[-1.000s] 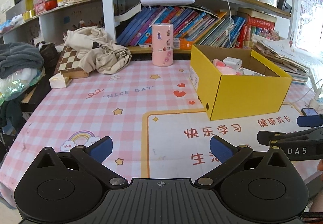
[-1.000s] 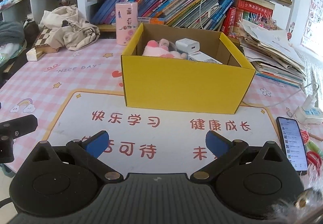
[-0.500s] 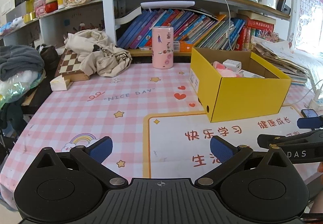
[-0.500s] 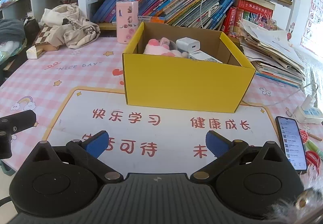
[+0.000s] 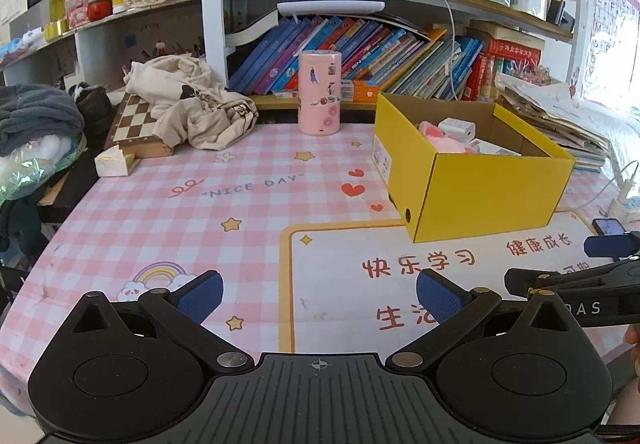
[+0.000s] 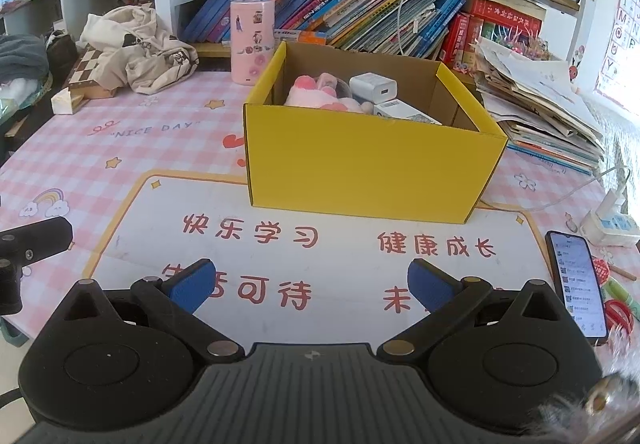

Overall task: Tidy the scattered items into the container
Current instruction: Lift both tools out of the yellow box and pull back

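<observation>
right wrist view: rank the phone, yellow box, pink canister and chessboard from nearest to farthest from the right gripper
1. phone, flat on the mat, just right of the right gripper.
2. yellow box, straight ahead, mid-table.
3. pink canister, behind the box's left corner.
4. chessboard, far left, under the cloth.

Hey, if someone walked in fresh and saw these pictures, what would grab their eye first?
The bright yellow box in the middle of the pink checked tablecloth, with a pink plush toy and a white charger inside. Nearer the cameras, the left gripper and right gripper hang open and empty.
</observation>
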`<state>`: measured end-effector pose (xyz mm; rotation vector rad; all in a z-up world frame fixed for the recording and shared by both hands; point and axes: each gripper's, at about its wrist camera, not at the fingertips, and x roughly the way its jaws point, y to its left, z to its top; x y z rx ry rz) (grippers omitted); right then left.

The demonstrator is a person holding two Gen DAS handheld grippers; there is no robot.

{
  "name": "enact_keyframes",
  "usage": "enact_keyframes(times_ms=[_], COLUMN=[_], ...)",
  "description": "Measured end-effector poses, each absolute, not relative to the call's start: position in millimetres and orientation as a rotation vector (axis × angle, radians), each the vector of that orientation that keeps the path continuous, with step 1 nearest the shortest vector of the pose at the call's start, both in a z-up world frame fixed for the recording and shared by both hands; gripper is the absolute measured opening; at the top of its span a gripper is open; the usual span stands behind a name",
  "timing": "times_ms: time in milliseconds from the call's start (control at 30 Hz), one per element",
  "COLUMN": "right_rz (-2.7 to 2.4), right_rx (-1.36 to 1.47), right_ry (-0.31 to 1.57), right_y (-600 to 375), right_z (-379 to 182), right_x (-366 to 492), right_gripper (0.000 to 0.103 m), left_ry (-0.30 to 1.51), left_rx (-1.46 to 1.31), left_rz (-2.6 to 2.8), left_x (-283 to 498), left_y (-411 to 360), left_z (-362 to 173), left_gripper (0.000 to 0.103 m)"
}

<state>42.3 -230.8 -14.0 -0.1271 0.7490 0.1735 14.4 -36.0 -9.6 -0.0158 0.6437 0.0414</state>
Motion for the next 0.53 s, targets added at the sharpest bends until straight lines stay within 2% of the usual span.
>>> enact_keyframes(times_ms=[533], right_rz=[0.171], right_rx=[-0.139], right_ry=[0.764], right_y=[-231.3], right_z=[-16.2], right_x=[43.6], right_gripper=[0.103], left_ry=[0.667], left_rx=[-0.178], left_rz=[0.019], left_x=[15.7], left_y=[-19.9], left_z=[-18.7], left_gripper=[0.103])
